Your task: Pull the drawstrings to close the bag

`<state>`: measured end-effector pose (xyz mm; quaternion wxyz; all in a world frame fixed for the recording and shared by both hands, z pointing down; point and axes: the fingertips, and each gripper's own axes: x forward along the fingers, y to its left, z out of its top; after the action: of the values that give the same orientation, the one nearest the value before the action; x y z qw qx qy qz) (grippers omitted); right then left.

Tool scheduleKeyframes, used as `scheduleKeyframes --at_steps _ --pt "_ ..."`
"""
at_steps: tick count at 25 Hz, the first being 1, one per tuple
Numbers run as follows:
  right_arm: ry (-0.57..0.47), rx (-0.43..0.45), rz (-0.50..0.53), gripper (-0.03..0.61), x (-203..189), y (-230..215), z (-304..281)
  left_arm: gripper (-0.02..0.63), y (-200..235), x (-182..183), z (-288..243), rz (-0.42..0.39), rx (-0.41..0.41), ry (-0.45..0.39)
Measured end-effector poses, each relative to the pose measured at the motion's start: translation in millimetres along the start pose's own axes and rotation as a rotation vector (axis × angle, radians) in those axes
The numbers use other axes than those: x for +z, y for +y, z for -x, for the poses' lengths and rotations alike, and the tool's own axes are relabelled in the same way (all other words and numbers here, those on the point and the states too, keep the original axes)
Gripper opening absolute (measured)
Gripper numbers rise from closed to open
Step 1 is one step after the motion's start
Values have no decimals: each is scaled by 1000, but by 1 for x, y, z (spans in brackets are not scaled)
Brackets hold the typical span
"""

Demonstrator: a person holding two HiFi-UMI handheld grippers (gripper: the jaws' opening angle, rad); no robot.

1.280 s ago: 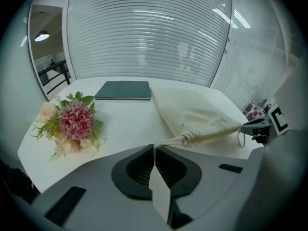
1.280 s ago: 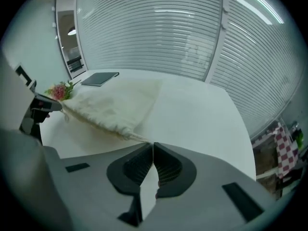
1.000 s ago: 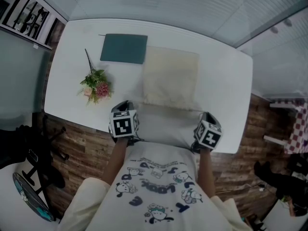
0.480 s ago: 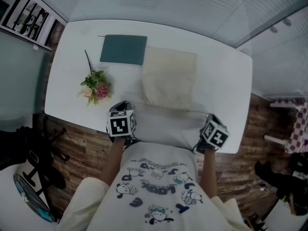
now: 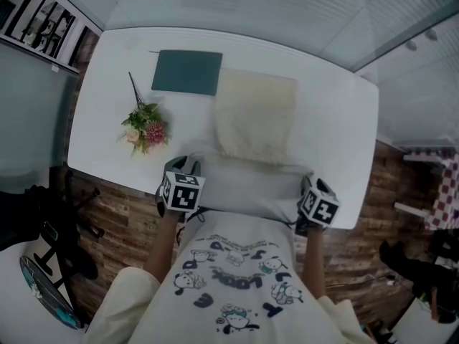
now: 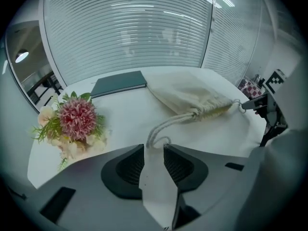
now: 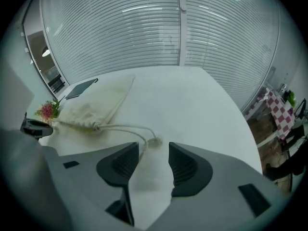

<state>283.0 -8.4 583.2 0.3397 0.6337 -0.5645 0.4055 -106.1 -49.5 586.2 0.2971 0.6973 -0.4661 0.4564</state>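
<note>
Clearly the pulling is mostly behind them, judging by how things lie. The cream drawstring bag point(image 5: 254, 113) lies flat in the middle of the white bench point(image 5: 337, 120), with its mouth point(image 6: 209, 110) turned toward the person and puckered into tight gathers. I see no gap left at the mouth, though from the head view I cannot rule out a small one.

The left tongs point(image 6: 154, 150) sit low at the near edge of the bench. Their jaws are apart, with the bare bench showing in the gap. The left drawstring point(image 6: 168, 124) runs from the gathered mouth straight to their tips, and its end loop lies right at the gap, which is far wider than the cord. I judge it loose rather than pinched.

The right tongs point(image 7: 154, 153) are likewise spread and hold nothing. The right drawstring point(image 7: 125, 127) curves out slack from the other side of the mouth. Its knotted end point(image 7: 154, 141) rests on the bench just ahead of the tips, and part of the cord passes beside the inner edge of one jaw.

Off to the person's left, clear of all this, a dark green notebook point(image 5: 186, 72) lies beside the bag, and a small bunch of flowers point(image 5: 145, 129) lies nearer the edge.

What remains seems slight: draw both tongs clear of the cords, or take them up for one firmer tug if the mouth should be tighter.
</note>
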Motion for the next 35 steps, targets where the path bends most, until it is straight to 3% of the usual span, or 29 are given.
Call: scheduleKeyframes --at_steps 2,5,9,12,18,25,30,33,35 --pt "-19 -14 36 207 4 2 7 171 -2 -1 4 -32 -1 5" --pt "-65 51 149 207 17 25 15 179 -5 7 12 -102 33 -10" --pt "-116 152 446 219 32 76 21 179 -16 35 24 -231 76 -80" --pt "-98 196 678 219 33 104 18 179 -24 55 27 -367 100 -135" --pt "2 250 971 219 24 121 6 192 -46 66 17 -598 -3 -121" --pt "105 277 1165 219 17 122 -3 199 -52 52 -1 -832 -82 33" --pt "147 293 1270 218 13 126 -10 199 -61 55 -9 -869 -137 57" --pt "182 277 1312 173 10 123 -15 196 -65 54 -13 -867 -157 72" --pt "209 277 1323 134 9 121 -16 136 -65 53 -15 -858 -163 80"
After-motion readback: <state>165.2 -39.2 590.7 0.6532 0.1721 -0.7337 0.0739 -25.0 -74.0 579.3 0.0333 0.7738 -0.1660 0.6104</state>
